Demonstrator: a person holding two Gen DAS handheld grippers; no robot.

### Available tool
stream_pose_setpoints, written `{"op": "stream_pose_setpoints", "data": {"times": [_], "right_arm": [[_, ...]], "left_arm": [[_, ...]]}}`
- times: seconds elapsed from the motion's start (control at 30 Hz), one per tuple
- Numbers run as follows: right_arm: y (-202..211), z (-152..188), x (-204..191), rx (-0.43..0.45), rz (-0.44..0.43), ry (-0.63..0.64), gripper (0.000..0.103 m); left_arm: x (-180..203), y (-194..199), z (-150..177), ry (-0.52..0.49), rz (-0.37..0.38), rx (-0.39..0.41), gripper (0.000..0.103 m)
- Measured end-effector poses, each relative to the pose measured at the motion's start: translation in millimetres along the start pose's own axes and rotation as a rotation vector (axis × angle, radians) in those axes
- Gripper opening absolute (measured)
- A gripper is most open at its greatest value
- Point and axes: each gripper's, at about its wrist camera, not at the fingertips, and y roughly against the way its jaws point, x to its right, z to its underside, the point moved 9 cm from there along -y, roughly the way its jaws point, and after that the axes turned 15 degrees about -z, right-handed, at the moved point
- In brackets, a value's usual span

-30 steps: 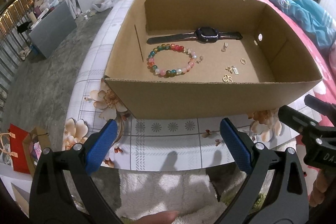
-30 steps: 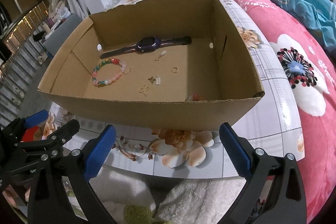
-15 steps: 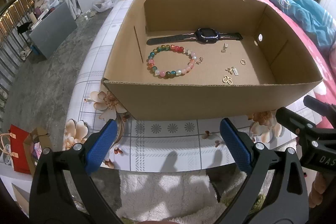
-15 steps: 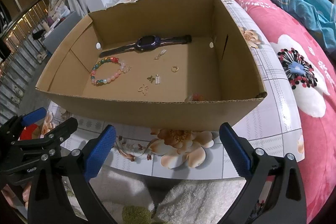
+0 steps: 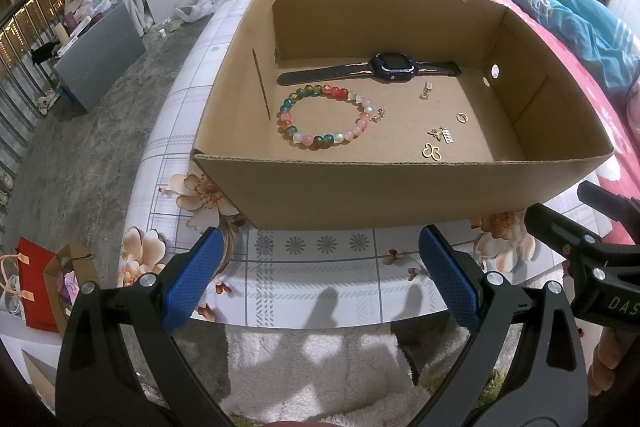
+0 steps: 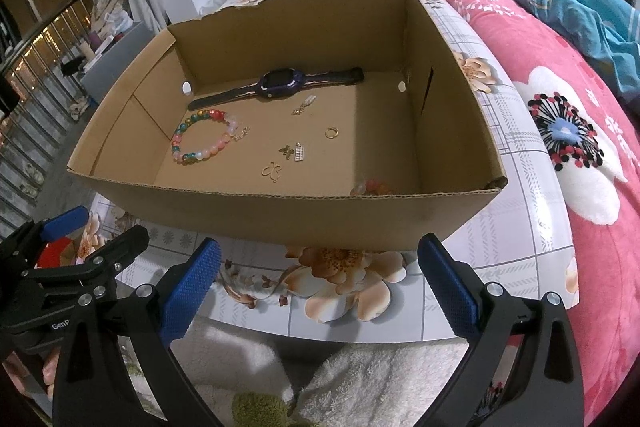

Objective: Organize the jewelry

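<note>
Little has moved since a second ago: both grippers sit at nearly the same spot off the near edge of the tabletop (image 5: 320, 279), and the jewelry lies where it did. The left gripper (image 5: 320, 275) has its blue pads spread wide with nothing between them; the right gripper (image 6: 320, 277) is equally wide apart and empty. Each hangs just short of the cardboard box (image 5: 400, 195), which stands on the floral-patterned tabletop.

Inside the box, a dark smartwatch (image 5: 390, 67) lies flat along the far wall. Near it, toward the box's left wall, rests a multicolored bead bracelet (image 5: 326, 117) with a small gold charm at its right side. Toward the right sit a small silver clasp (image 5: 427, 90), a gold ring (image 5: 461, 117), a butterfly charm touching a small rectangular pendant (image 5: 442, 135), and a gold clover-shaped outline piece (image 5: 431, 151) closest to the near wall. The right wrist view shows a second beaded piece (image 6: 370, 188) tucked against the near wall by the right corner, mostly hidden.
</note>
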Motion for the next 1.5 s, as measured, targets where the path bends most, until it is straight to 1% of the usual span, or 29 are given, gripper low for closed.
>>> {"op": "stream_pose_setpoints", "data": {"times": [1.5], "right_arm": [[0.4, -1.8, -0.9, -0.001, -0.001, 0.003, 0.096]], "left_arm": [[-3.1, -1.1, 3.0, 0.002, -0.008, -0.007, 0.095]]}}
